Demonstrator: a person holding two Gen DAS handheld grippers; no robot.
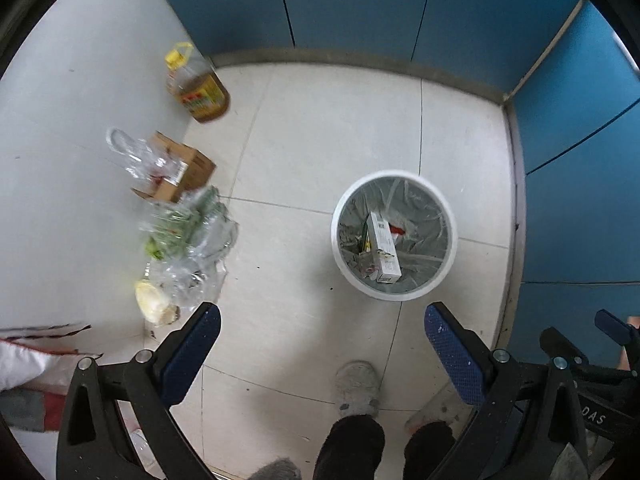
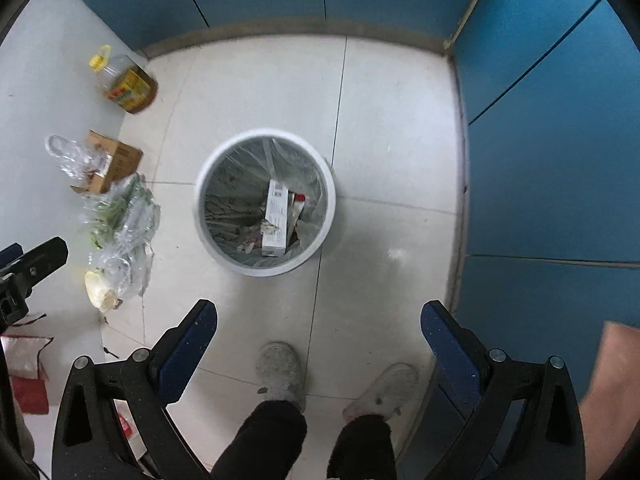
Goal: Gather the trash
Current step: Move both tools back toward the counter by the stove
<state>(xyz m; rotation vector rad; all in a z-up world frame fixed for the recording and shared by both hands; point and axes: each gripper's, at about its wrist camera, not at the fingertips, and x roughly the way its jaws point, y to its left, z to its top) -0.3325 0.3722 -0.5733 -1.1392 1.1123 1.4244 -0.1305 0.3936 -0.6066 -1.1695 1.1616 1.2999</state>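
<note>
A white round bin (image 1: 451, 236) with a clear liner stands on the tiled floor; it also shows in the right wrist view (image 2: 329, 216). Inside it lie a white carton (image 1: 383, 247) (image 2: 276, 218) and small scraps. My left gripper (image 1: 322, 334) is open and empty, held high above the floor in front of the bin. My right gripper (image 2: 318, 328) is open and empty, also high above the floor, just in front of the bin. On a white counter at the left lie clear plastic bags with greens (image 1: 188, 232) (image 2: 120, 220) and a crushed clear bottle (image 1: 136, 156).
On the counter (image 1: 60, 160) stand a yellow-capped oil bottle (image 1: 198, 88) (image 2: 124, 82) and an open cardboard box (image 1: 184, 168) (image 2: 116, 160). Blue panels (image 1: 360, 4) wall in the back and right. The person's feet (image 2: 280, 372) stand on the floor below the grippers.
</note>
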